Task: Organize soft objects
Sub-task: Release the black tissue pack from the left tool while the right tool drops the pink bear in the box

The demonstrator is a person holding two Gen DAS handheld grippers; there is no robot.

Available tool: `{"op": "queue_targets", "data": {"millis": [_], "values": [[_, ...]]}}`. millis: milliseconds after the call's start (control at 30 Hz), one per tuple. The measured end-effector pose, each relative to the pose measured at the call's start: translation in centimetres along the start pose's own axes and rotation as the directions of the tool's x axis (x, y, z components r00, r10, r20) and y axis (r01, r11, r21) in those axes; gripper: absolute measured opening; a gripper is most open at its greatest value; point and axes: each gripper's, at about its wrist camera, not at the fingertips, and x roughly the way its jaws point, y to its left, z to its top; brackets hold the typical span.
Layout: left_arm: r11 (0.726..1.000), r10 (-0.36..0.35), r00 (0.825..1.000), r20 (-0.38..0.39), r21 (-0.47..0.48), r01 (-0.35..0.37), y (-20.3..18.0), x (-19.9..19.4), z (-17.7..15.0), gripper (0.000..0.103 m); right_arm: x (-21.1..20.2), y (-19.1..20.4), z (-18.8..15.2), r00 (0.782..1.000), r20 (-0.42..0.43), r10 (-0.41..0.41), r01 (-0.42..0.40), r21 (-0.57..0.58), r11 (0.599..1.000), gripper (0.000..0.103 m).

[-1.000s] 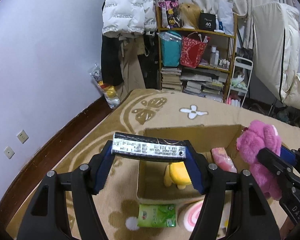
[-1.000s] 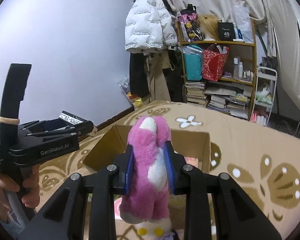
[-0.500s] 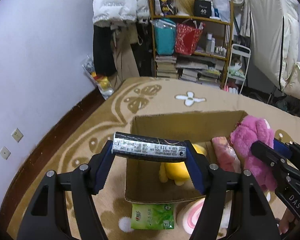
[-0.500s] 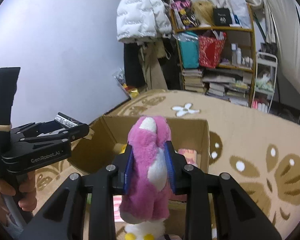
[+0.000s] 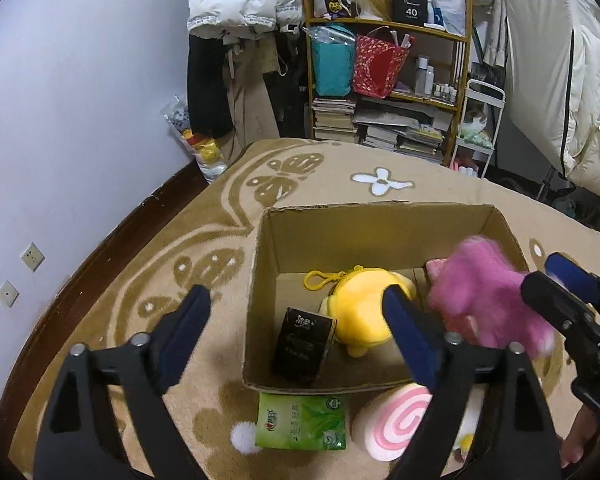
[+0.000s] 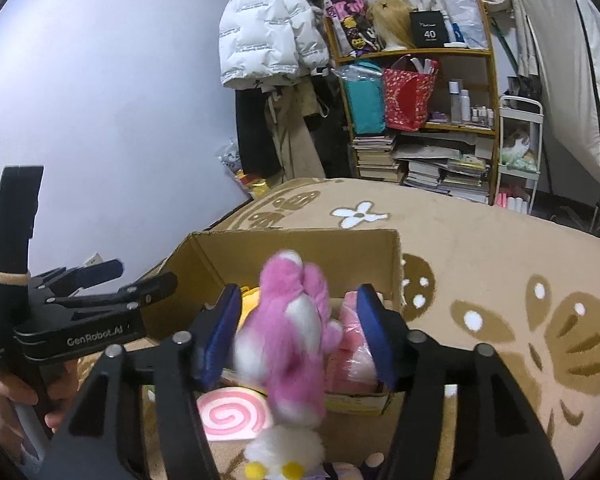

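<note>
Well, both jaws stood wide: the left gripper (image 5: 296, 316) empty over the cardboard box (image 5: 320, 228), the black pack (image 5: 303, 346) lying inside beside the yellow plush (image 5: 364, 312). The right gripper (image 6: 296, 330) gaped round the blurred pink plush (image 6: 288, 336) above the box's near rim; best hold it centred over the opening.

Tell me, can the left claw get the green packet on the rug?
Probably yes. The left claw is wide open and holds nothing, and the green packet lies bare on the rug just outside the cardboard box, with nothing on top of it. The pink swirl cushion sits beside it.
</note>
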Motion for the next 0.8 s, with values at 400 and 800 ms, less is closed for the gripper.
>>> {"op": "queue_targets", "data": {"millis": [400, 800], "values": [[1.0, 0.005, 1.0, 0.017, 0.026, -0.005, 0.6, -2.3, -0.3, 0.101, -1.2, -0.4, 0.4, 1.0, -0.021, -0.012, 0.013, 0.051, 0.999, 0.103], [0.999, -0.025, 0.999, -0.04, -0.021, 0.024, 2.4, -4.7, -1.5, 0.102, -4.3, 0.2, -0.2, 1.0, -0.008, -0.015, 0.015, 0.072, 0.997, 0.103]]}}
